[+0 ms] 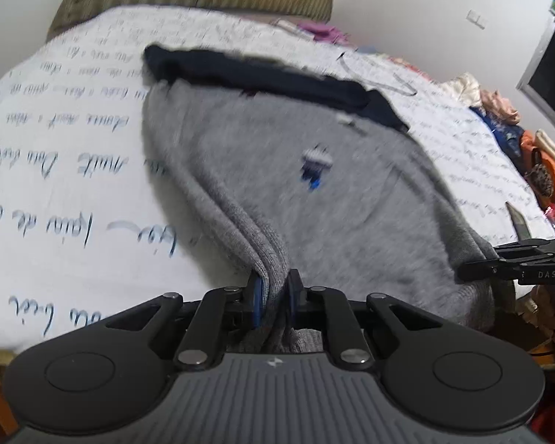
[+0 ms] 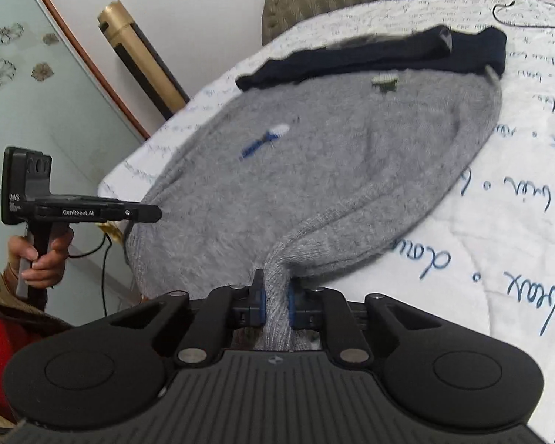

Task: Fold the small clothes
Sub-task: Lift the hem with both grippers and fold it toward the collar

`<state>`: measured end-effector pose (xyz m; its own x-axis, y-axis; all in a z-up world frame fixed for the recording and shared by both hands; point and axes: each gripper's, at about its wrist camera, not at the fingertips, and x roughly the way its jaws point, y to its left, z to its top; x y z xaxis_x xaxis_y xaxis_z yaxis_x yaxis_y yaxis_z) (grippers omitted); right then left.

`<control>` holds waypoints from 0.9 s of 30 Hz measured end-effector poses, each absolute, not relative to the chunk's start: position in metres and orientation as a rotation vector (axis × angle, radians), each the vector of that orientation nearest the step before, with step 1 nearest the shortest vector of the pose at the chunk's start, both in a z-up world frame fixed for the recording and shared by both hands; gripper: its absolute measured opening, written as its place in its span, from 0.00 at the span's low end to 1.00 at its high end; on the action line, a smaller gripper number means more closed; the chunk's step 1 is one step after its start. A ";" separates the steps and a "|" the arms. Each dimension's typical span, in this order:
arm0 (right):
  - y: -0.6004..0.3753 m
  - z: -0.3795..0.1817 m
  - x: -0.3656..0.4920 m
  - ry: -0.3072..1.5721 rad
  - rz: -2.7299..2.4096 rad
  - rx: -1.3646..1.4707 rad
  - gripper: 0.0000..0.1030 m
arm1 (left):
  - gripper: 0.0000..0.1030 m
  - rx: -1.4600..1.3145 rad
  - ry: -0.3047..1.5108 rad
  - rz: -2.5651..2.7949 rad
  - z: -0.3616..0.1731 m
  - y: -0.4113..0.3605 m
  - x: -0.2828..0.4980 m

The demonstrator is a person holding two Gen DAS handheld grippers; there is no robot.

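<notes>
On the bed, spread over a white sheet (image 1: 74, 140) printed with script: one grey knit sweater (image 1: 296, 192) with a dark navy band (image 1: 262, 74) at its far edge. Left gripper (image 1: 274, 296) and right gripper (image 2: 276, 298) each pinch a bunched near corner of the knit, jaws closed on the fabric. Judged soft, light, floppy and stretchy; best taken at corners or hems, both raised evenly to prevent sagging.
</notes>
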<state>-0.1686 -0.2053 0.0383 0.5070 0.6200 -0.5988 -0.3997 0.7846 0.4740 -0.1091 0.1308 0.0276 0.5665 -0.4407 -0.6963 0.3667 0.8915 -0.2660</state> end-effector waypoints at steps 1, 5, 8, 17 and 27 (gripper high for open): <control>-0.207 0.044 -0.168 0.817 0.627 0.299 0.14 | 0.13 -0.093 0.825 -0.484 0.033 0.129 -0.110; -0.217 0.067 -0.157 0.744 0.625 0.297 0.14 | 0.13 -0.099 0.758 -0.517 0.056 0.121 -0.102; -0.222 0.080 -0.143 0.703 0.604 0.281 0.14 | 0.13 -0.117 0.732 -0.529 0.069 0.116 -0.086; -0.230 0.098 -0.084 0.628 0.530 0.290 0.14 | 0.13 -0.106 0.683 -0.472 0.092 0.105 -0.033; -0.240 0.099 -0.009 0.582 0.421 0.310 0.14 | 0.13 -0.086 0.688 -0.389 0.106 0.099 0.047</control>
